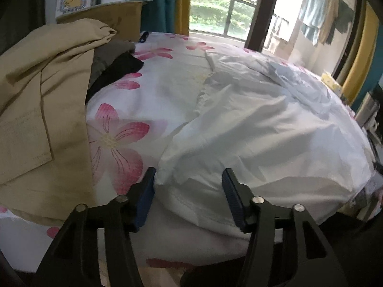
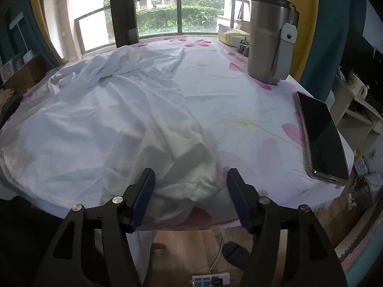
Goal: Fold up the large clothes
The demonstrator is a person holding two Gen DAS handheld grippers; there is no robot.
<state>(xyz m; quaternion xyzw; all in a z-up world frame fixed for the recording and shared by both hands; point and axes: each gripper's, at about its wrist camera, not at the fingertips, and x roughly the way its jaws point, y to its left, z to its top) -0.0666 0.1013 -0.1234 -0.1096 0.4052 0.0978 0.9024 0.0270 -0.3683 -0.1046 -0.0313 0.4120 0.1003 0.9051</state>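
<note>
A large white garment (image 1: 258, 124) lies crumpled across a table covered with a pink-flowered cloth (image 1: 119, 138). In the left wrist view my left gripper (image 1: 189, 179) is open, its jaws straddling the garment's near left hem just above the table's front edge. In the right wrist view the same garment (image 2: 103, 124) fills the left half of the table, and my right gripper (image 2: 190, 179) is open with its jaws on either side of the garment's near right corner. Neither gripper holds anything.
A pile of beige (image 1: 40, 105) and dark clothes (image 1: 115, 69) sits at the table's left. A steel tumbler (image 2: 270, 38) and a phone (image 2: 320, 136) stand at the right on the flowered cloth (image 2: 251, 124). A power strip (image 2: 210, 279) lies on the floor below.
</note>
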